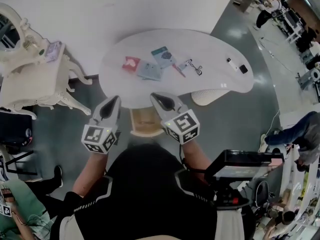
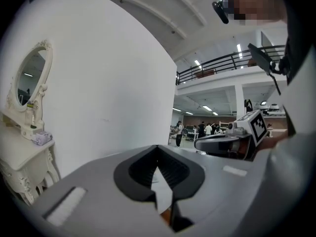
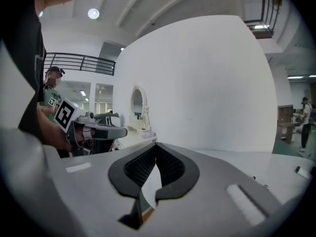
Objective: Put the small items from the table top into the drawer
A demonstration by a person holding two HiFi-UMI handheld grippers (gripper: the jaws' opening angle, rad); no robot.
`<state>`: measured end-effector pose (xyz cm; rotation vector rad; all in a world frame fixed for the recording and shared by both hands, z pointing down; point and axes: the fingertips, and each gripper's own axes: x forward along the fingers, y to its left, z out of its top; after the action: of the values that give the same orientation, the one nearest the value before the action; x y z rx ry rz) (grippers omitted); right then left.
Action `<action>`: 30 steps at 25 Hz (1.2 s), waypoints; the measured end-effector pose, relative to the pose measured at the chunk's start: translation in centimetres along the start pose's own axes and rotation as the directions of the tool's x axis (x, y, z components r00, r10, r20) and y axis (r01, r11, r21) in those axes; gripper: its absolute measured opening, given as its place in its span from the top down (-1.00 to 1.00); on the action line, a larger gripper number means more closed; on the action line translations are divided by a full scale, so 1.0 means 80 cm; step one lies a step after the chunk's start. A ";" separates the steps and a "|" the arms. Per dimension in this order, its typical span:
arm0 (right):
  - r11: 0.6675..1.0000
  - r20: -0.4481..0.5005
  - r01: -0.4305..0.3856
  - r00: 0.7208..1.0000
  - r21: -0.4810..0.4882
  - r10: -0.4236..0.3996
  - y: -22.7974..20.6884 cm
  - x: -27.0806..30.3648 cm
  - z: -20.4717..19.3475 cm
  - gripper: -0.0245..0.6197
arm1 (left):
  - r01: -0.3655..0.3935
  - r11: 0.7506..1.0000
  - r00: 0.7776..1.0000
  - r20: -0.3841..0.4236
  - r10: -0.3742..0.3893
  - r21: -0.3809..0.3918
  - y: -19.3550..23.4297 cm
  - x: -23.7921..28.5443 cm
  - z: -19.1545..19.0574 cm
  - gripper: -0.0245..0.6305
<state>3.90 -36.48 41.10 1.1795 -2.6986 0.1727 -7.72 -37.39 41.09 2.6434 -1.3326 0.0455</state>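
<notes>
Head view: a white kidney-shaped counter is seen against a white wall. The small items lie on its top, all apart from both tools. A red packet, a grey-blue packet and a teal packet are grouped near the middle. The grey-blue packet lies between the other two, close to both. Several thin small objects lie just to the right of them and are too small to identify. A white stick-shaped item and a small black item lie side by side near the counter's right end.

A tan open drawer is seen below the counter's near edge, between the two tools. Nothing can be made out inside it.

The left tool and the right tool are held side by side in front of the person, short of the counter's near edge. In the left gripper view the left tool's jaws are pressed together at the tips, with nothing between them. In the right gripper view the right tool's jaws are likewise pressed together and empty.

A cream ornate dressing table with an oval mirror stands well to the left of the counter.
</notes>
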 end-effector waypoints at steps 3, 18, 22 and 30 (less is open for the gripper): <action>0.998 0.095 0.063 0.993 0.009 -0.064 -0.005 -0.016 0.023 0.92 | 0.017 1.000 1.000 0.016 -0.017 -0.010 -0.003 -0.003 0.007 0.93; 0.985 0.191 0.169 0.966 0.041 -0.173 -0.030 -0.051 0.054 0.92 | 0.028 0.999 0.997 0.069 -0.030 0.027 -0.009 -0.011 0.037 0.93; 0.984 0.175 0.170 0.968 0.060 -0.178 -0.031 -0.051 0.050 0.92 | 0.036 0.998 0.997 0.068 -0.039 0.047 -0.016 -0.010 0.040 0.93; 0.979 0.172 0.191 0.964 0.071 -0.201 -0.041 -0.053 0.049 0.92 | -0.001 0.998 0.997 0.072 -0.004 0.070 -0.014 -0.006 0.042 0.93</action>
<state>8.67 -36.41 36.47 1.5383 -2.7179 0.1152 -7.31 -36.93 37.60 2.7288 -1.3750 -0.0041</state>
